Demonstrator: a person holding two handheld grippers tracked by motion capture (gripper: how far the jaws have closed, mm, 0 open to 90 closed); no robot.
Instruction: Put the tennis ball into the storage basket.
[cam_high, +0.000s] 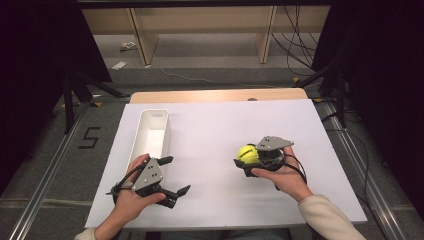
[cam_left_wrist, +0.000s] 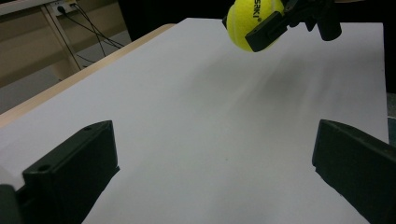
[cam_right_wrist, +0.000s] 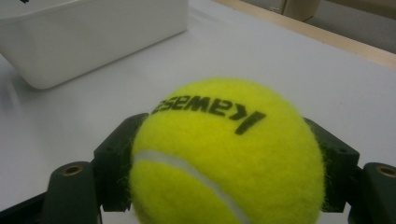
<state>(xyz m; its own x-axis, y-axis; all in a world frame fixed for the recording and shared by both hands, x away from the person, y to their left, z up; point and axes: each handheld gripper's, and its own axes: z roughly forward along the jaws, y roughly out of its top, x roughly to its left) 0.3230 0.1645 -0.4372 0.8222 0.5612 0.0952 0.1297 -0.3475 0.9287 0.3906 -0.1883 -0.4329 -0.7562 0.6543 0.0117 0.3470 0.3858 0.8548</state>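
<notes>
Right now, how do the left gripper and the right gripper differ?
The left gripper has its fingers spread wide with nothing between them; the right gripper is shut on the yellow tennis ball. The left gripper is beside the white bin; the right gripper is farther from it. Both are hand-held over the white table.

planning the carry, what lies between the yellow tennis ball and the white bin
Nothing: in the high view only bare white table sheet separates the yellow felt tennis ball from the long white plastic bin.
</notes>
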